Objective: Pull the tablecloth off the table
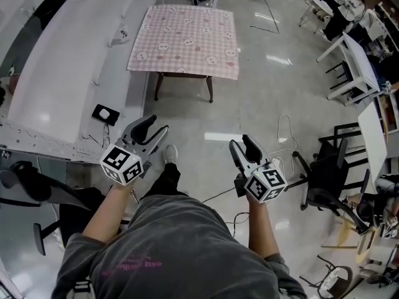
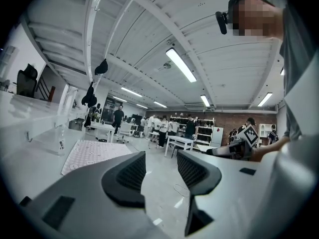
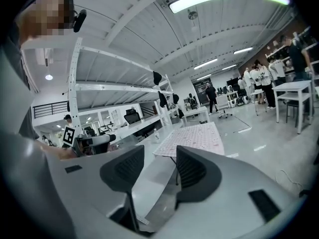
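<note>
A pink checked tablecloth (image 1: 185, 38) covers a small dark-legged table (image 1: 208, 91) across the floor ahead of me. It also shows as a pale patterned sheet (image 2: 92, 154) in the left gripper view and as a patterned sheet (image 3: 195, 137) in the right gripper view. My left gripper (image 1: 155, 131) is held low near my body, open, with nothing between its jaws. My right gripper (image 1: 242, 149) is beside it, also open and empty. Both are well short of the table.
A long white workbench (image 1: 68, 67) runs along the left, beside the table. White desks (image 1: 357, 55) and black chairs (image 1: 325, 176) stand at the right. A cable (image 1: 284, 129) lies on the glossy floor. People stand in the far background (image 2: 160, 128).
</note>
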Available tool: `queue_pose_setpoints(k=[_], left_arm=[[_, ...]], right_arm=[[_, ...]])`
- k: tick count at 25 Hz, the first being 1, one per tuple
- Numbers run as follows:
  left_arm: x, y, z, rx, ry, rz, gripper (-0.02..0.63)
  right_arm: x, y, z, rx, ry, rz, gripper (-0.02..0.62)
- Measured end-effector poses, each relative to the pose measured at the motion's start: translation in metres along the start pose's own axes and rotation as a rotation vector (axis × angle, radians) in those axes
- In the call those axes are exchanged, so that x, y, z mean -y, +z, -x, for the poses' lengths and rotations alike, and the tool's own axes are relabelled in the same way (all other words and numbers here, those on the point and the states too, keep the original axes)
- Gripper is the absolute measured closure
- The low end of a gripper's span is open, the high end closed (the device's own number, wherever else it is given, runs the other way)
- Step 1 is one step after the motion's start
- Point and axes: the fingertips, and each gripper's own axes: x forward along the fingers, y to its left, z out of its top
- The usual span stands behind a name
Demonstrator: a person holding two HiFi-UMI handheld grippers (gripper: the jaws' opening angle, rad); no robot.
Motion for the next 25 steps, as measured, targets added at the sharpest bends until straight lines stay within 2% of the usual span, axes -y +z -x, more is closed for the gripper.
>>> queue_pose_setpoints(k=[12, 25], left_arm=[[-0.087, 0.018, -0.08, -0.001, -0.034, 0.011, 0.414], [-0.203, 0.056, -0.172, 0.023, -0.039, 0.067, 0.413]], right_arm=[[0.042, 0.021, -0.094, -0.03, -0.036, -0.019, 0.411], [0.077, 0.068, -0.202, -0.057, -0.069, -0.018, 0.411]])
